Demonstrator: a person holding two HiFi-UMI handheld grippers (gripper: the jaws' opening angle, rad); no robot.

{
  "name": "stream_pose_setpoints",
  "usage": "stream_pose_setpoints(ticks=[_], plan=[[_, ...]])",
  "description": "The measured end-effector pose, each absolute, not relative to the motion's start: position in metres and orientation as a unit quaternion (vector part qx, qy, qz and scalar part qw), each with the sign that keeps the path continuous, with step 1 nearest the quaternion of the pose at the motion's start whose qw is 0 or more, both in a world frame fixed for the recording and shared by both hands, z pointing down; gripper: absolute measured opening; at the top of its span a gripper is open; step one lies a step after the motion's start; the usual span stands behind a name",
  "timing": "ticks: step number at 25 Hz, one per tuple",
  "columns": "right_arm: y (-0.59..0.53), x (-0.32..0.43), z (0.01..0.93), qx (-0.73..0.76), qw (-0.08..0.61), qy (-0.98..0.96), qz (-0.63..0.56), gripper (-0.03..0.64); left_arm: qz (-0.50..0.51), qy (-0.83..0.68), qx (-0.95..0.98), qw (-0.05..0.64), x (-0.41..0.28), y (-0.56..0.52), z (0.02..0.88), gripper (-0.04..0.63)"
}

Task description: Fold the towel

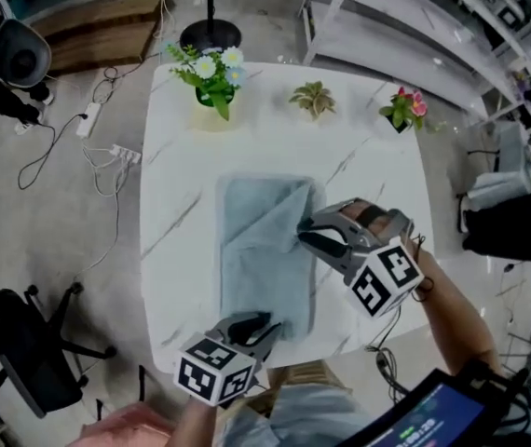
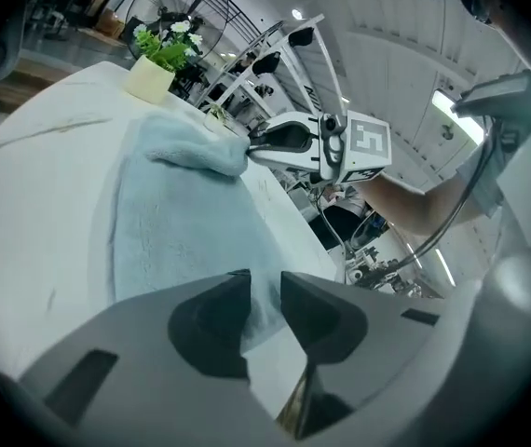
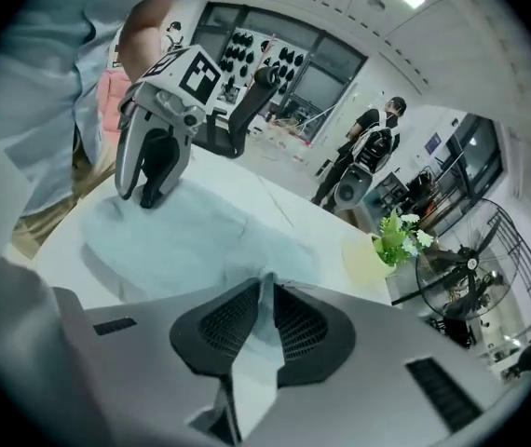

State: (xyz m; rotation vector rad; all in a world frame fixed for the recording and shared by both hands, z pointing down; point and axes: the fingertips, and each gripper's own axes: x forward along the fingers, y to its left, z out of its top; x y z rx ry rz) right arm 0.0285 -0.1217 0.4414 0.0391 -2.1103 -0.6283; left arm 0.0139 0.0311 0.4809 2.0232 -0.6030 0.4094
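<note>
While right fingers [image 3: 228,329] pinch the towel [image 1: 265,259] and left fingers [image 2: 211,329] gape, potted plants [image 1: 314,99] line the table [image 1: 377,175].

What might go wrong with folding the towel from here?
The right hand-held gripper pinches only a thin bit of the towel at its edge, so it might slip out when pulled across. The left hand-held gripper has its jaws apart at the near corner, so nothing seems to pin that end; the towel may slide on the smooth table and fold crooked.
</note>
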Motion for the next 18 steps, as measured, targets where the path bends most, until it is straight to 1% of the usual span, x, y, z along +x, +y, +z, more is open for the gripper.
stream_pose_setpoints(ticks=[2, 9, 12, 15, 16, 18], plan=[[-0.128, 0.019, 0.435, 0.011, 0.437, -0.868, -0.235, 0.025, 0.164, -0.245, 0.824, 0.484, 0.017, 0.031, 0.483, 0.103], [-0.177, -0.028, 0.396, 0.037, 0.381, -0.903, -0.195, 0.018, 0.152, -0.232, 0.819, 0.503, 0.018, 0.033, 0.486, 0.098], [-0.198, -0.049, 0.397, 0.036, 0.389, -0.902, -0.183, 0.018, 0.144, -0.228, 0.819, 0.507, 0.018, 0.033, 0.485, 0.097], [-0.204, -0.057, 0.399, -0.005, 0.385, -0.904, -0.183, 0.020, 0.139, -0.229, 0.818, 0.510, 0.016, 0.031, 0.486, 0.094], [-0.201, -0.053, 0.397, -0.022, 0.389, -0.905, -0.171, 0.039, 0.137, -0.230, 0.817, 0.510, 0.016, 0.031, 0.486, 0.094], [-0.188, -0.034, 0.397, -0.044, 0.414, -0.899, -0.133, 0.124, 0.134, -0.228, 0.817, 0.512, 0.016, 0.030, 0.485, 0.094]])
